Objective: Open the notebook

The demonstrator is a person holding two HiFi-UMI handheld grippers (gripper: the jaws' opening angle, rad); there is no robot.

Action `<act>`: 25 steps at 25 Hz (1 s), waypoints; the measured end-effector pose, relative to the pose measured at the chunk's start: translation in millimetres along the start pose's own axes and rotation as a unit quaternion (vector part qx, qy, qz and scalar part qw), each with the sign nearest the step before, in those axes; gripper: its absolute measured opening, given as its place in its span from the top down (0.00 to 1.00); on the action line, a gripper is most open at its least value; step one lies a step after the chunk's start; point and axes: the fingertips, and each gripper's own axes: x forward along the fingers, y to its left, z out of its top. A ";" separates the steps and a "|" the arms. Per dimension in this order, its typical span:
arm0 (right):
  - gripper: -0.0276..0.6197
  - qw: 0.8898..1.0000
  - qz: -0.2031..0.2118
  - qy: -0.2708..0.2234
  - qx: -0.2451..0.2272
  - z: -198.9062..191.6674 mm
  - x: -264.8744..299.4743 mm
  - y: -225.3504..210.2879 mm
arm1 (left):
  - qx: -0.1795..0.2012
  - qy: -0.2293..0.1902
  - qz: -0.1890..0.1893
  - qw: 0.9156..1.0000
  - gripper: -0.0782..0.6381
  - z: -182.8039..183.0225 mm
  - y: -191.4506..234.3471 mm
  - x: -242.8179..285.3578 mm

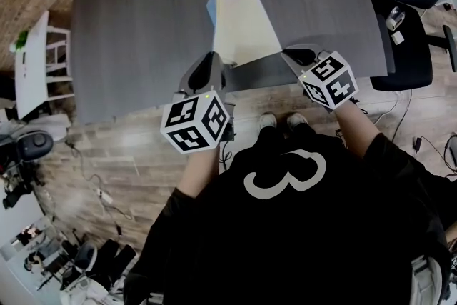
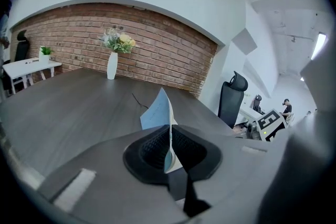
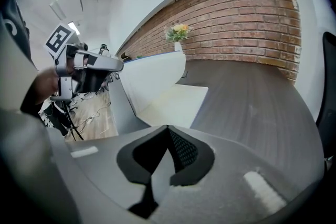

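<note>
We hold the notebook (image 1: 246,28) half open on the desk (image 1: 128,32).
Far left, a vase (image 2: 112,65) holds flowers (image 2: 119,42) (the head view crops them); the left gripper (image 2: 170,136) jaws pinch the upright blue cover (image 2: 156,114); the right gripper (image 3: 167,129) jaws are closed, empty, just short of the pages (image 3: 173,105).

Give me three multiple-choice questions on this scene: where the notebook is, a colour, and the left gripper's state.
1. The notebook lies on: A the floor; B the grey table; C a chair.
2. Its raised cover is: A red; B green; C blue.
3. The left gripper is: A shut on the raised cover; B open; C out of view.
Answers: B, its pages rest on the tabletop; C, blue shows in the left gripper view; A, the jaws pinch the sheet.
</note>
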 end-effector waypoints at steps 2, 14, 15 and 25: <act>0.95 1.000 -0.004 -0.004 -0.001 3.9 2.1 2.9 | -0.010 -0.002 -0.008 1.000 0.84 -1.2 7.1 -4.2; 0.95 1.000 -0.007 -0.017 0.001 20.1 16.5 30.6 | -0.082 0.005 -0.028 0.996 0.84 -22.3 67.3 -26.7; 0.95 1.000 -0.007 -0.017 0.002 19.2 17.7 31.9 | -0.092 0.007 -0.031 0.995 0.84 -24.6 71.5 -27.2; 0.95 1.000 -0.011 -0.011 0.009 9.5 23.6 36.2 | -0.213 0.031 -0.052 0.975 0.83 -60.8 112.0 -26.2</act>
